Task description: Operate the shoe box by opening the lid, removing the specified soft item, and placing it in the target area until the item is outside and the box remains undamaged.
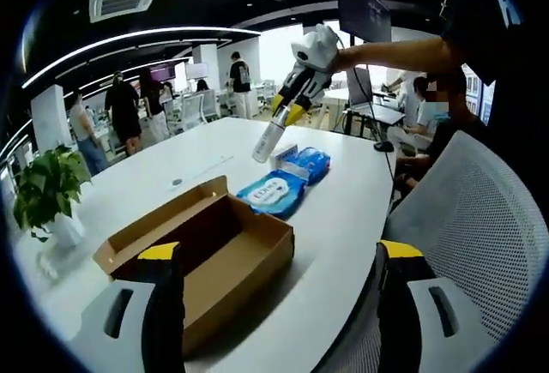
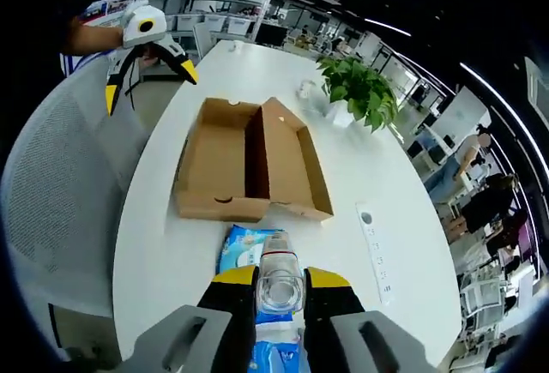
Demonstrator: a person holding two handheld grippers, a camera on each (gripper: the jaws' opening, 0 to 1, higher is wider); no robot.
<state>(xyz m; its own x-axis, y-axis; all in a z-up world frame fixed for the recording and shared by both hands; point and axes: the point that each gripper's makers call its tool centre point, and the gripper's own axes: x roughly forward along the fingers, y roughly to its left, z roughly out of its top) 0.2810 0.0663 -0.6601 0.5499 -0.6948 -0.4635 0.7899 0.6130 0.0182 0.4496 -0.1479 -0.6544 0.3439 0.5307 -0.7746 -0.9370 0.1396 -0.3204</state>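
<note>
bright ceiling strip lights (image 1: 129, 40), sharp centre, fisheye-warped edges

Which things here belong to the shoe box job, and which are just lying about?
Job:
shoe box, lid open
blue soft packs on the table
clear bottle gripped in the right tongs
left tongs, open

Lying about:
potted plant
white mesh chair
power strip

Wipes pack (image 1: 273, 194) beside open box (image 1: 206, 253), on table (image 1: 343, 219).
</note>
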